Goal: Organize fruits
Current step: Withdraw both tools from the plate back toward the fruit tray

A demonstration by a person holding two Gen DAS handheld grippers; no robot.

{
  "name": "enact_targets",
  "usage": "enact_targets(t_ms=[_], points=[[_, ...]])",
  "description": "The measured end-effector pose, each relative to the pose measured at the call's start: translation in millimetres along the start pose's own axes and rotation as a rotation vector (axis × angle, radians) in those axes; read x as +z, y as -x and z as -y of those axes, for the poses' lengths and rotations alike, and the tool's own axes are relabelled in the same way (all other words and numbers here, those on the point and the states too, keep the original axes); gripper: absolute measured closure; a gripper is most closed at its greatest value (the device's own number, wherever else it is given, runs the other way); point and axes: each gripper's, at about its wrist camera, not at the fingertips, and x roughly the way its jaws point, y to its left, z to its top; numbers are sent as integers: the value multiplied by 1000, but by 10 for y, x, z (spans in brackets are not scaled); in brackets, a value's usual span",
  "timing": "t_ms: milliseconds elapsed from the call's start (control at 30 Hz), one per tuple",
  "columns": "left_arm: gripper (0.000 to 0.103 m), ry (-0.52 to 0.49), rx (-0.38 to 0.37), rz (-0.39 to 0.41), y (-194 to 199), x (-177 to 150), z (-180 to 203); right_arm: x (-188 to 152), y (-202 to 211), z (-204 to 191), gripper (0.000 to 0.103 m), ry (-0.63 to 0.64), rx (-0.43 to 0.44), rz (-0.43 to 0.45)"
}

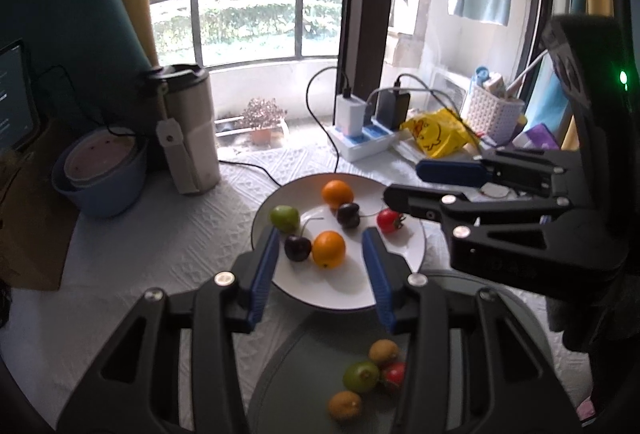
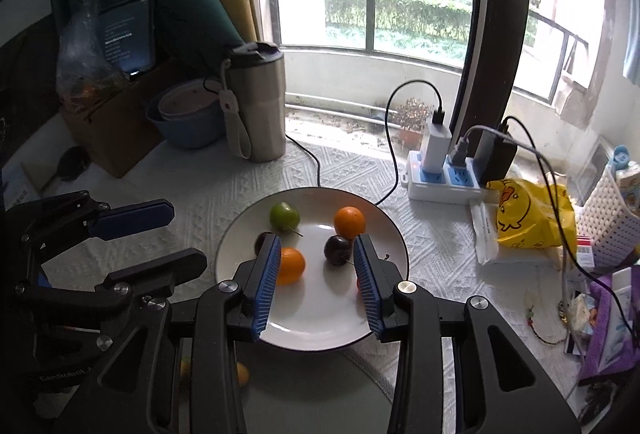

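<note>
Left tool: fingers apart, nothing between them, above the white plate. On the plate: green fruit at 10 o'clock, cherry, orange centre, tomato at 2 o'clock. Right tool: fingers apart, empty.

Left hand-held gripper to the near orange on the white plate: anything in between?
Nothing visible. The left hand-held gripper hangs open and empty above the white plate, and the near orange shows between its fingers. A dark cherry sits close beside that orange.
</note>
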Motion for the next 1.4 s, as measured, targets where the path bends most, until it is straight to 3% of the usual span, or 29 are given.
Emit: enact_targets(t_ms=[767,1400], points=[[58,27,12,125,959,-248,-41,-138,793,-601,63,56,-27,83],[57,70,52,132,1321,-709,-176,-471,931,-1020,63,95,4,68]])
